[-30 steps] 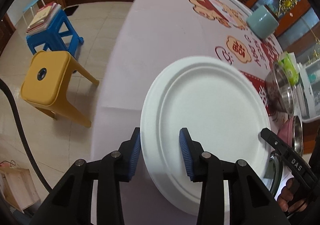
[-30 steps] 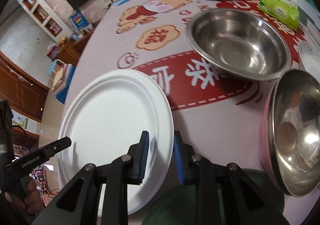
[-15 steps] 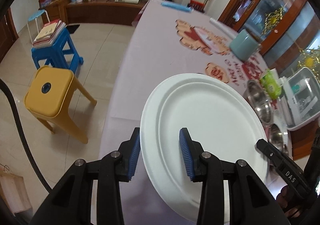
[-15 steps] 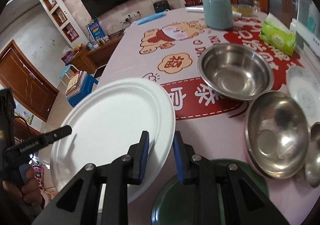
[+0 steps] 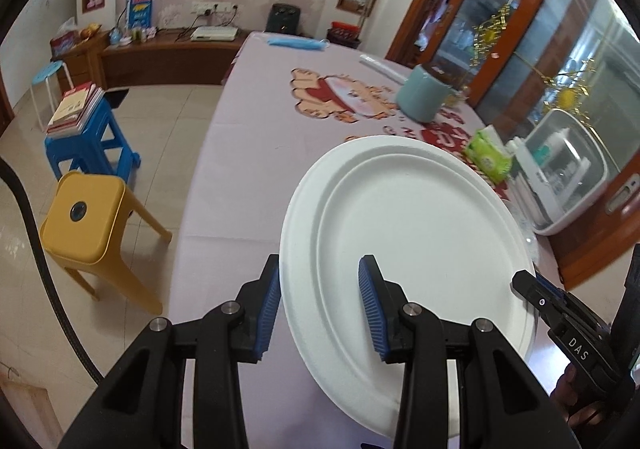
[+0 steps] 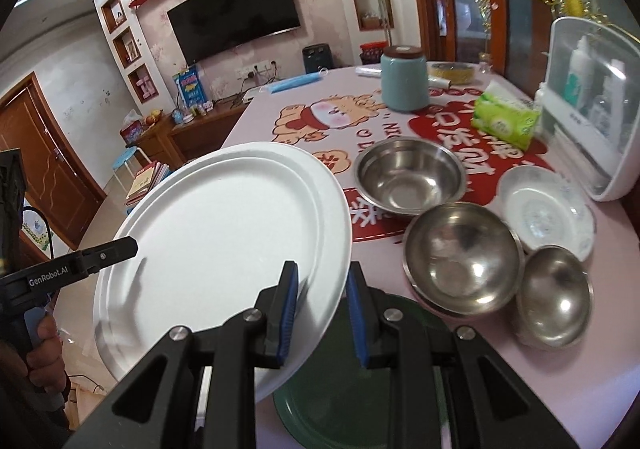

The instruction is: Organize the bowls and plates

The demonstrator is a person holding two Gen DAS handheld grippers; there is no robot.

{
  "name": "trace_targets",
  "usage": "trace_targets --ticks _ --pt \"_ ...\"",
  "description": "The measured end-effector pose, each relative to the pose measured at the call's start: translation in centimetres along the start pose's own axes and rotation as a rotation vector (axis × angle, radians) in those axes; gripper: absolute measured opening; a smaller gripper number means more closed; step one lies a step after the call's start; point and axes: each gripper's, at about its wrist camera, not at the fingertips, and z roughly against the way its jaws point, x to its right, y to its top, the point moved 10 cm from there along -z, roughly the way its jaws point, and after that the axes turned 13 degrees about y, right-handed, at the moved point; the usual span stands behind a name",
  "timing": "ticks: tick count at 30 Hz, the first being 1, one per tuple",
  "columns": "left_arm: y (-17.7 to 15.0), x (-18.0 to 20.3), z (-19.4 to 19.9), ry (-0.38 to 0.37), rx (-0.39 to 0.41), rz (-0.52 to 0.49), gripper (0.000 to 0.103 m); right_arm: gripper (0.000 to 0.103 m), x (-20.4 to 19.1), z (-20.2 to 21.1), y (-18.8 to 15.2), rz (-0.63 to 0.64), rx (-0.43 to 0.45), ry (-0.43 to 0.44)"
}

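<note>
Left claw (image 5: pixel 320 305): matte black plastic arms, triangular cut-outs in the linkage, silver round screws at the pivots. Fingers (image 5: pixel 371 307) faced with blue ribbed pads. Thick black cable (image 5: pixel 38 257) curves down the left edge of the left wrist view.

Right claw (image 6: pixel 322 319): same build, black arms, silver pivot screws, blue ribbed pads.

Markings: the right claw's finger tip seen from the left wrist view carries white "DAS" lettering and a small silver screw. The left claw's finger seen from the right wrist view reads "GenRobot.AI" in white.

Hands: bare skin, fingers wrapped round black grips. Left hand (image 6: pixel 38 353) beside a blue patch on the handle; right hand (image 5: pixel 576 393) mostly hidden.
</note>
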Motion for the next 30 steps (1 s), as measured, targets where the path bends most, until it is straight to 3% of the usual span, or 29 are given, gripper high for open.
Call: trace_targets --ticks 16,30 --pt "-3.4 7.7 6.5 -0.074 0.074 -0.141 0.037 0.026 3.4 8.6 -4.9 -0.067 0.105 -0.086" --pt "-10.4 14.9 8.9 -0.126 0.008 -0.261 0.037 0.027 7.0 16.3 -11.2 -0.121 0.073 -0.207"
